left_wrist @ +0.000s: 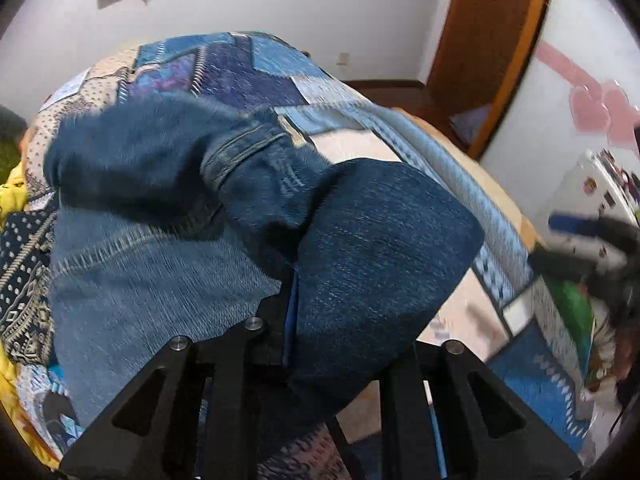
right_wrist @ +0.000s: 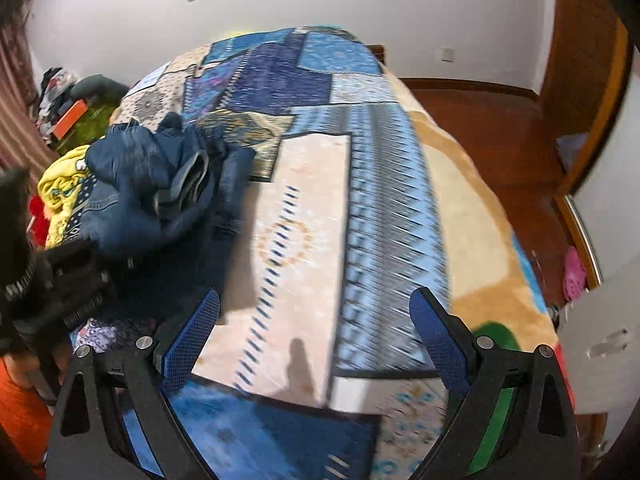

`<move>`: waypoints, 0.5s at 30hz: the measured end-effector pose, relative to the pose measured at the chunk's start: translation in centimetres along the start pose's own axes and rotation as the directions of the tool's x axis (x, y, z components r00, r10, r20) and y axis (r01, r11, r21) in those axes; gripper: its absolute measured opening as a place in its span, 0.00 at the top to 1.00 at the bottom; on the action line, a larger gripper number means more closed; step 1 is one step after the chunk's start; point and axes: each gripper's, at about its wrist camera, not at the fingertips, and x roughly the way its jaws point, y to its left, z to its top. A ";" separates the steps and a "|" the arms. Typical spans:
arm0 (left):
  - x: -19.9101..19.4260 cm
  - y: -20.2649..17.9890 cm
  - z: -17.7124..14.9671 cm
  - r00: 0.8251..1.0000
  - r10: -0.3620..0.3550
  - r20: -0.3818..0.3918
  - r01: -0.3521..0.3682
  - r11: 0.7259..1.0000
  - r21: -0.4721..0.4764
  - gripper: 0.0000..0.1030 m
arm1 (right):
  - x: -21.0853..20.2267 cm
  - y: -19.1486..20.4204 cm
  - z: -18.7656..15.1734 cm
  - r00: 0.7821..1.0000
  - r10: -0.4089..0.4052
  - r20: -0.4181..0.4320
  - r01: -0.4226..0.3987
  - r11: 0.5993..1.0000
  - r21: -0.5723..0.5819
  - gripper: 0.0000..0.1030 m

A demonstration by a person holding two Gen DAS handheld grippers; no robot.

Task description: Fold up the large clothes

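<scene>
A pair of dark blue jeans lies bunched on the patchwork bed cover. My left gripper is shut on a fold of the jeans and holds it up close to the camera; the cloth hides the fingertips. In the right wrist view the jeans are a crumpled heap at the left of the bed, with the left gripper beside them. My right gripper is open and empty above the bed cover, to the right of the jeans. It shows blurred at the right edge of the left wrist view.
A yellow cloth lies at the bed's left edge behind the jeans. A wooden door and wood floor are to the right of the bed. Clutter sits by the far left wall.
</scene>
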 end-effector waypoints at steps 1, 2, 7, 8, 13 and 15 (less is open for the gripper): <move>-0.2 -0.4 -0.3 1.000 -0.001 0.002 0.001 1.000 0.019 0.84 | -0.2 -0.4 0.0 1.000 -0.001 0.001 0.001 1.000 0.007 0.08; -0.3 -0.9 -0.4 1.000 -0.006 -0.006 0.006 0.999 0.035 0.84 | -0.2 -0.8 0.1 1.000 -0.001 0.001 0.001 1.000 0.012 0.08; -1.6 -1.2 -1.0 0.999 -0.012 -0.046 0.015 0.998 0.056 0.73 | -1.6 -0.3 -0.1 1.000 0.012 0.019 -0.013 1.000 0.015 0.08; -1.9 -1.1 -1.2 0.999 -0.014 -0.048 0.017 0.998 0.061 0.70 | -1.8 -0.1 0.0 1.000 0.016 0.027 -0.017 1.000 0.010 0.08; -4.8 -1.0 -2.1 0.996 -0.085 -0.034 0.087 0.995 0.048 0.49 | -3.8 2.0 0.7 0.995 0.048 0.082 -0.044 0.997 -0.056 0.08; -6.4 0.0 -2.5 0.995 -0.097 -0.019 0.097 0.995 0.006 0.42 | -4.4 3.1 1.1 0.992 0.064 0.104 -0.056 0.995 -0.082 0.08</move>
